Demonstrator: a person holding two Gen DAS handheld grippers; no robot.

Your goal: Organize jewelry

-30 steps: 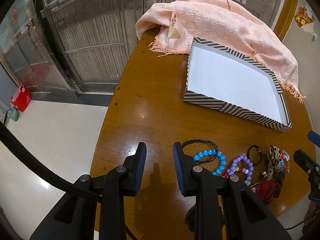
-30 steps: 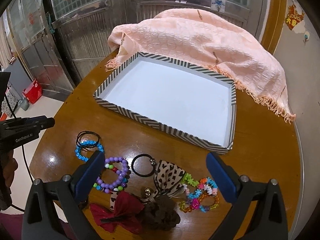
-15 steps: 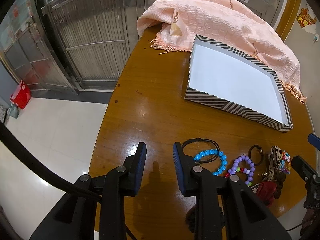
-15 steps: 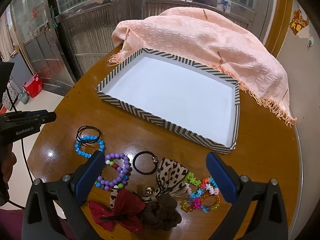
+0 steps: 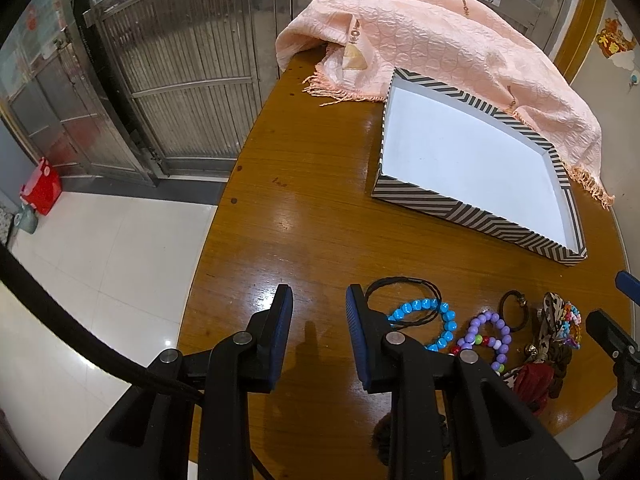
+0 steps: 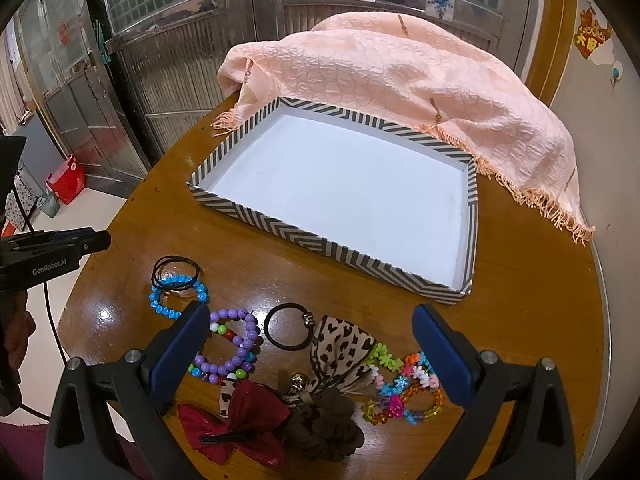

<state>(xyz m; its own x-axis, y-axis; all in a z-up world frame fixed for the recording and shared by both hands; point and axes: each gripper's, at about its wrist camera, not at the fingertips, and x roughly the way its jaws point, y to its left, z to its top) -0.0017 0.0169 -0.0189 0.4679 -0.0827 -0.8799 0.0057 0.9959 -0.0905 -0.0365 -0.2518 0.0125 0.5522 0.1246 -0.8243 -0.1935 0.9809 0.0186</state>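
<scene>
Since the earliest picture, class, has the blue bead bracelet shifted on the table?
No. The blue bead bracelet lies where it did, overlapped by the black cord loops, left of the purple bead bracelet.

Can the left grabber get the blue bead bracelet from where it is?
Probably yes: the left gripper is open, and the blue bead bracelet lies uncovered just beside it, though a black hair tie overlaps it.

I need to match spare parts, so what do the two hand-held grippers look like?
Each hand-held gripper, left and right, has black plastic arms with silver rivets and blue ribbed pads. The left one bears white "GenRobot.AI" lettering and trails a black cable.
</scene>
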